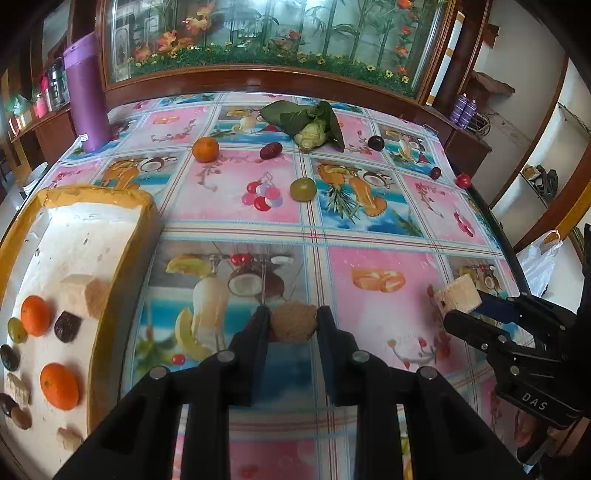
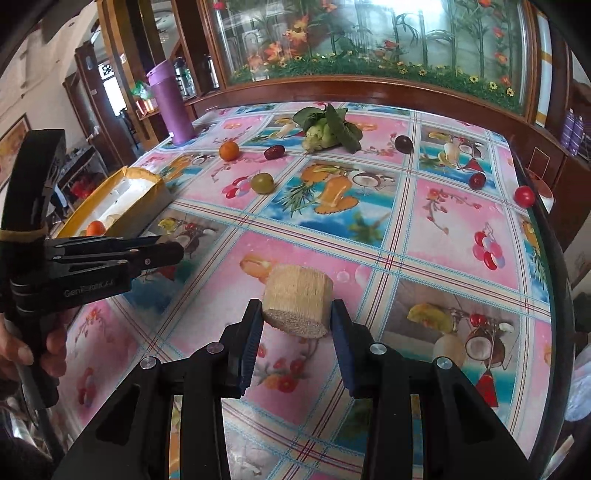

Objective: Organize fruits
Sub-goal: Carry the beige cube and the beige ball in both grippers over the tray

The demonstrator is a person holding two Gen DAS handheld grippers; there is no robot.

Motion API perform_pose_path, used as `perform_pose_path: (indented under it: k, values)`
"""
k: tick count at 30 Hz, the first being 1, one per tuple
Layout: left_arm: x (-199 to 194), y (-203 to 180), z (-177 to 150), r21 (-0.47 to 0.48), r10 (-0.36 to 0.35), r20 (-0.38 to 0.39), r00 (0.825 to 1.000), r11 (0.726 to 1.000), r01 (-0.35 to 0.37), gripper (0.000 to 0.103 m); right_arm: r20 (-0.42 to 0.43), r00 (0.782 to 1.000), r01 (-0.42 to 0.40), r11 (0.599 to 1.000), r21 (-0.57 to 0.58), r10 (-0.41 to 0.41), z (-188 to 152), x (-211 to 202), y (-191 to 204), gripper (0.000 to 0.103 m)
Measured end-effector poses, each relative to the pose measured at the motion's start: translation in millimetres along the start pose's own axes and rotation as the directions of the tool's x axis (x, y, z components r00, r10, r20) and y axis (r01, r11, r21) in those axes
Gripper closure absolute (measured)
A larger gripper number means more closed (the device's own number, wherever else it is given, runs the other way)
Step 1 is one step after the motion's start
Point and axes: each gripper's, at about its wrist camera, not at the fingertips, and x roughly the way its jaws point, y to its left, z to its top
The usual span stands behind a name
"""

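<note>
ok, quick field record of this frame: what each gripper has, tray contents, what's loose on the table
left gripper: shut on round brown crumbly ball
right gripper: shut on tan cylindrical block
white foam tray with yellow rim: two oranges, green fruit, dark pieces, tan pieces
loose on patterned tablecloth: orange, green round fruit, leafy vegetable, small dark and red fruits

Table (image 1: 369, 229) w/ glossy fruit-print cloth, pink & blue squares. Along its far edge: dark wood cabinet (image 1: 258, 79), glass front (image 1: 295, 33) painted w/ bamboo & flowers. Open shelves (image 1: 546, 155) at right, white wall (image 1: 524, 44) behind. Soft daylight.
</note>
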Motion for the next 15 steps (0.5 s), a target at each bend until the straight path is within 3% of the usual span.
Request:
perform_pose_path:
  k: [8,15]
  values:
    - [-42,5,-27,-0.019,-0.024,0.031,0.999,1.000,0.024,0.075,-0.019,1.000,0.009,1.000,-0.001,-0.009,-20,-16,20,0.067]
    - [-75,32,-40,-0.059,0.000,0.073,0.997,0.998,0.005,0.075,-0.010,1.000,-0.016,0.999,-0.040,0.016,-16,-23,60,0.067]
